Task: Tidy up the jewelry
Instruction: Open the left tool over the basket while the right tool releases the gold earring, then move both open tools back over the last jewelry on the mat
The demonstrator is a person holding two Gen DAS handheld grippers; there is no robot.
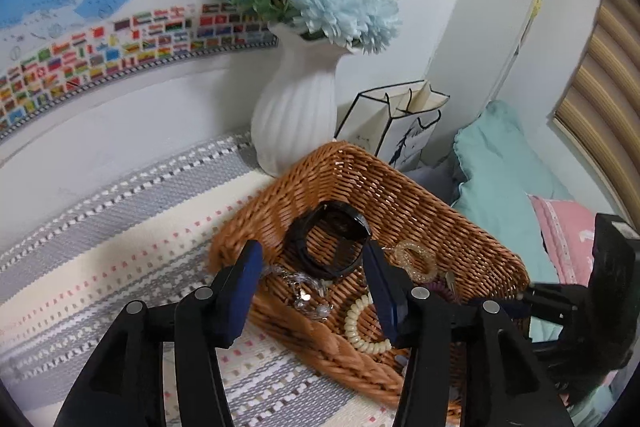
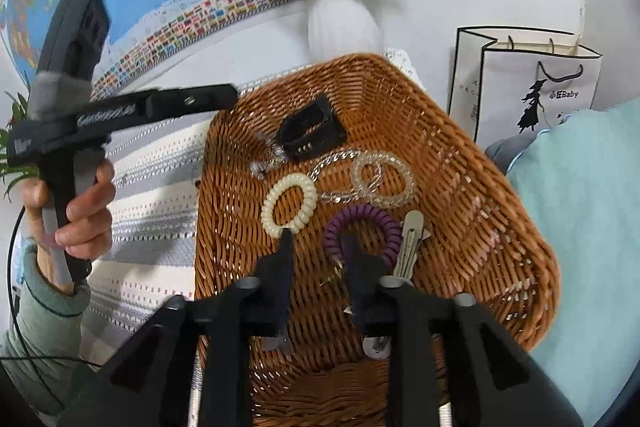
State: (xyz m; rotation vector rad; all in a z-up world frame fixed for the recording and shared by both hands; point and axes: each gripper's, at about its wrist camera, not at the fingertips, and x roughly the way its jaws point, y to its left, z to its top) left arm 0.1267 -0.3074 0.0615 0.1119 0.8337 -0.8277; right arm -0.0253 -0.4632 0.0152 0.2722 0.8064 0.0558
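A brown wicker basket [image 2: 480, 207] [image 1: 400, 187] holds the jewelry. In it lie a black watch band [image 2: 312, 131] [image 1: 328, 239], a cream coil tie [image 2: 289, 205], a clear glitter ring [image 2: 382, 183], a purple coil tie [image 2: 362, 227], a silver hair clip [image 2: 410, 243] and a chain [image 2: 340, 163]. My left gripper [image 1: 312, 263] is open just short of the black band, its blue pads clear of it. My right gripper [image 2: 319, 243] is open low over the basket, one finger in front of the purple coil, and grips nothing.
A white ribbed vase [image 1: 296, 115] with flowers stands behind the basket. A white paper bag [image 1: 400, 123] is beside it. A teal pillow [image 1: 508, 179] lies to the right, and a striped woven cloth [image 1: 120, 227] covers the surface. A hand [image 2: 80, 211] holds the left gripper.
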